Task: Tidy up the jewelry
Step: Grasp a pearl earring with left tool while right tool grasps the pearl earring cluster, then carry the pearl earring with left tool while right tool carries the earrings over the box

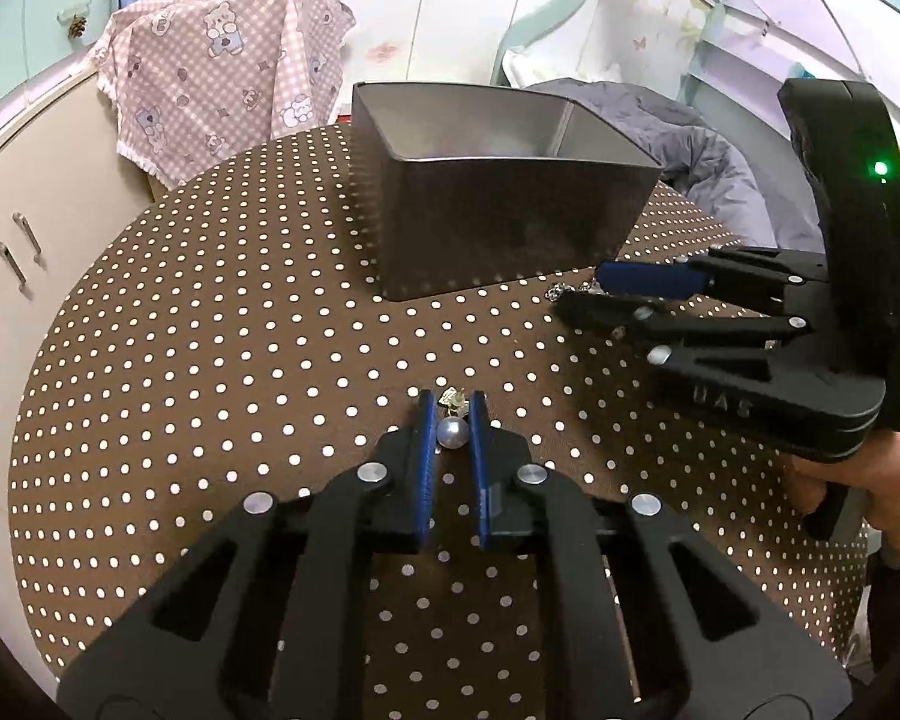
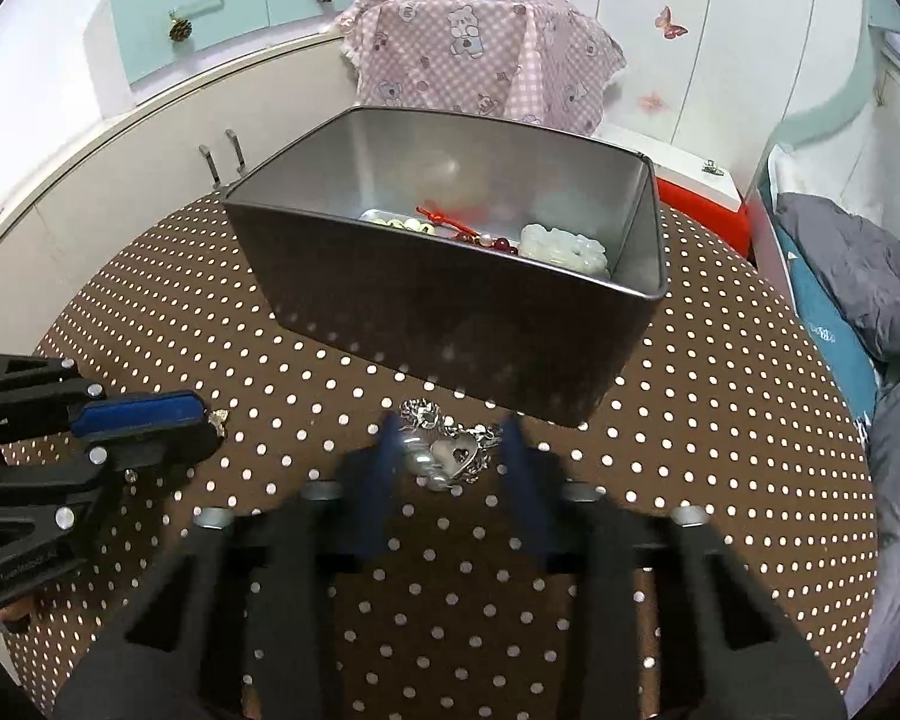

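- The tabletop [image 1: 210, 360] wore a brown cloth with neat rows of small white dots, and on it stood a rectangular metal tin [image 1: 498, 228], dull grey outside and brushed silver within
- From the left wrist view the tin's inside looked bare; only the right wrist view showed, over its rim, a string of pale beads [image 2: 399, 222], a red knotted cord [image 2: 444, 215], dark red beads [image 2: 501, 247] and a carved whitish stone piece [image 2: 564, 246] lying on its bottom
- The left gripper [image 1: 453, 420], black with blue ribbed pads, was pinched narrow on a round pearl pendant [image 1: 453, 435] with a small gilt fitting, low over the cloth
- The right gripper [image 2: 447, 450] was blurred in its own view; its jaws flanked a silver heart-shaped chain piece [image 2: 450, 450] on the cloth just before the tin, and I could not tell whether they pressed it
- A pink checked bear-print cloth [image 2: 480, 54] hung draped behind
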Motion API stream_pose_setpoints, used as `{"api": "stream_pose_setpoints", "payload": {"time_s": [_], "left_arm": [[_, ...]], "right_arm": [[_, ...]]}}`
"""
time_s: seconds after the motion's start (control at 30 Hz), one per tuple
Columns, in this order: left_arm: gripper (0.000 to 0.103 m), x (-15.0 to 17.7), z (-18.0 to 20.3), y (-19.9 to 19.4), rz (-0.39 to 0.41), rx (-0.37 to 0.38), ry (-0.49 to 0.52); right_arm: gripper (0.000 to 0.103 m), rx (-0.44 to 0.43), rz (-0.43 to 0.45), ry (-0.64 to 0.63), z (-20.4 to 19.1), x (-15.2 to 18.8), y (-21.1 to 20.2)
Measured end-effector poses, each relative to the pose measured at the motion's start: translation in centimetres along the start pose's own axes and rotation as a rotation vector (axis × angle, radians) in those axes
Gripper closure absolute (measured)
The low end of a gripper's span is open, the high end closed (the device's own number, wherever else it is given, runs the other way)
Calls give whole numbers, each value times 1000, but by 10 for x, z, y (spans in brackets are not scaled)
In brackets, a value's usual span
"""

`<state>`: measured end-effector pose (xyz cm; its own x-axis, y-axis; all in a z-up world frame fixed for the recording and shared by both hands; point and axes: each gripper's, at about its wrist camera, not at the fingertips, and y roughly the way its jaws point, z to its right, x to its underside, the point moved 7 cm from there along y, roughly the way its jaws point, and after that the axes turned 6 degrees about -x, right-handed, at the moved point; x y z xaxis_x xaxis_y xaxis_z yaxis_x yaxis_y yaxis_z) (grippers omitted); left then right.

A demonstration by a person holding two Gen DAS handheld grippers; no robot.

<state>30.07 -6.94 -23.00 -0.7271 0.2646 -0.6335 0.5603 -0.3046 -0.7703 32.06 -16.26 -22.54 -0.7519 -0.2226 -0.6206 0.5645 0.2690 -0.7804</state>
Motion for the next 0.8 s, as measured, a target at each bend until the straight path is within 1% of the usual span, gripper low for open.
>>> {"api": "stream_pose_setpoints", "payload": {"time_s": [0.03, 0.07, 0.13, 0.33, 0.5, 0.7, 0.8], "left_arm": [[92, 0, 0, -1, 4, -2, -1], [92, 0, 0, -3, 8, -2, -4], [92, 1, -2, -6, 13, -6, -7], [92, -6, -10, -22, 50, -17, -22], [92, -19, -12, -43, 100, -21, -22], [92, -52, -15, -75, 184, -38, -1], [92, -74, -21, -89, 222, -45, 6]], "right_arm": [[93, -9, -1, 11, 2, 1, -2], [95, -16, 1, 21, 3, 2, -5], [95, -18, 10, 30, 4, 6, -12], [95, -77, 54, 70, 7, 7, -44], [95, -120, 129, 79, 14, -12, -85], [95, -142, 230, 43, 16, -49, -132], [95, -134, 281, -1, 11, -71, -156]]}}
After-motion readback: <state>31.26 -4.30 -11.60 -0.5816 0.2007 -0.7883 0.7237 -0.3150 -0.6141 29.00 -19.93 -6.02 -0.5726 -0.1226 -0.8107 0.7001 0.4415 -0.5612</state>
